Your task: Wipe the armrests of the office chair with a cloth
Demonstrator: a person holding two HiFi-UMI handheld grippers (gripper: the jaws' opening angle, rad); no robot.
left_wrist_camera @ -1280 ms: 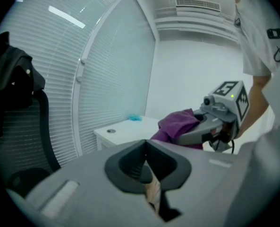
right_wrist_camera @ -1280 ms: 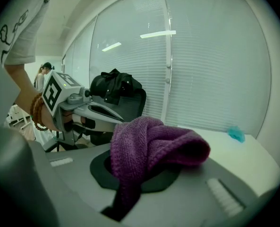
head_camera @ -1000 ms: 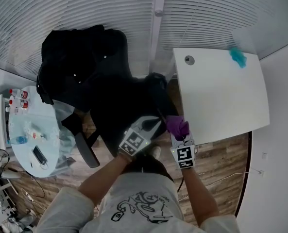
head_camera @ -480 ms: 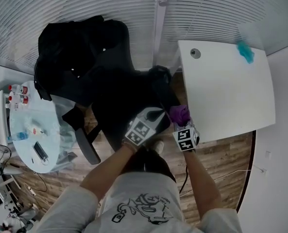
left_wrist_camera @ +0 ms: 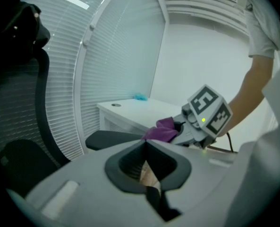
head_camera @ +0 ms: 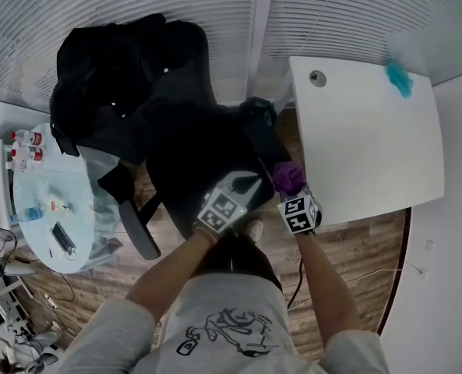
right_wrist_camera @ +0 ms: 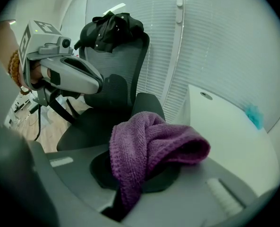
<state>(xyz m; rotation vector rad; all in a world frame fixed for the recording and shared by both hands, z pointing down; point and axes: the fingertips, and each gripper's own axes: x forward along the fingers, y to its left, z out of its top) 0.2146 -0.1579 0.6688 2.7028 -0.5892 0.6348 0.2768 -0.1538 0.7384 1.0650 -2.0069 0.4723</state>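
Purple cloth (right_wrist_camera: 149, 148) is held at one armrest (left_wrist_camera: 112, 138) of the office chair (head_camera: 192, 154).
The right tongs (right_wrist_camera: 135, 176) are clamped on the purple cloth, which is kept at the near end of the armrest, next to the white desk (head_camera: 371, 146); whether it is touched cannot be told. The left tongs (left_wrist_camera: 147, 161) are shut together with nothing in them, just beside. This armrest's wiping looks only just begun, and the other armrest (head_camera: 137, 238) seems left to do.
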